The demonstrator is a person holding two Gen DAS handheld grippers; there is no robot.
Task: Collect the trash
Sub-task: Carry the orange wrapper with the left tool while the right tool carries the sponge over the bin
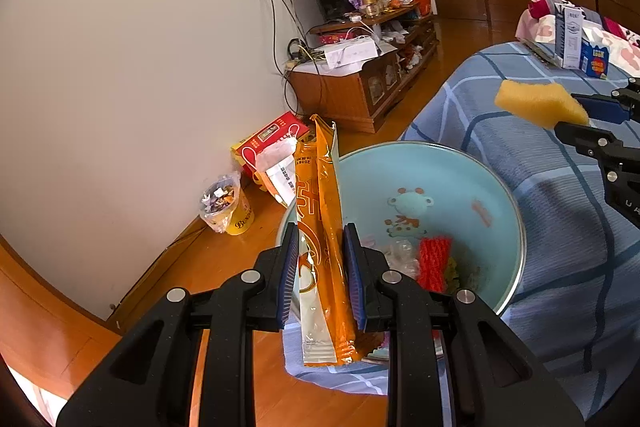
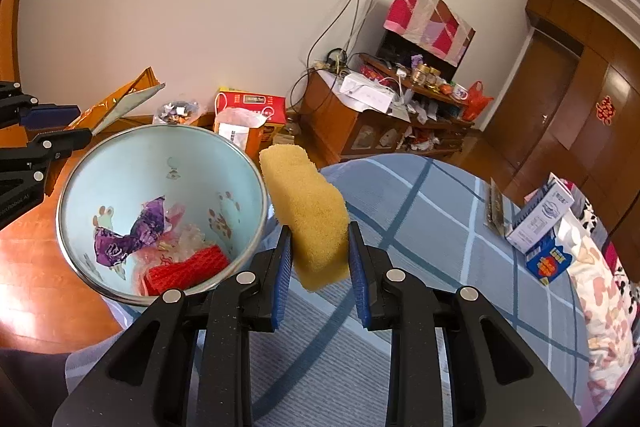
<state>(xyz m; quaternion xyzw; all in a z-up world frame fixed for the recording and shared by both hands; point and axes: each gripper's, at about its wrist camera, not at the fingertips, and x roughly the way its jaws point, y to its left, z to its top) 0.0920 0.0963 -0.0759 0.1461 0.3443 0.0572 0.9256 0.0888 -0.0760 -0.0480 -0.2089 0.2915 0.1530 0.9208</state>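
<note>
Orange and silver foil catches the light first: a long empty snack wrapper (image 1: 320, 227) is pinched between the pads of the left gripper (image 1: 321, 275), standing almost upright with its torn mouth high and its sealed end hanging below the jaws. It sits just at the near rim of the pale blue basin (image 1: 432, 163), which rests at the edge of the bed (image 1: 560, 227) on the checked blue sheet. The right gripper (image 2: 320, 267) is closed on a yellow sponge (image 2: 308, 211), holding it in the air just beside the basin's rim on the bed side, not yet over the opening.

Inside the basin already lie a purple wrapper (image 2: 132, 231), some clear plastic and a red ridged piece (image 2: 188, 267).

To drop the foil wrapper well, I would bring the left gripper further across the rim so the hanging end clears the metal edge and points down into the bowl before the jaws part; released where it is, the long strip could catch the rim and tip out onto the wooden floor (image 1: 224, 267). Leaning it flat would help it settle. The sponge needs the same care: carry it over the middle, low, since it is light and could bounce. The two grippers are near each other across the basin, so one at a time seems wise.
</note>
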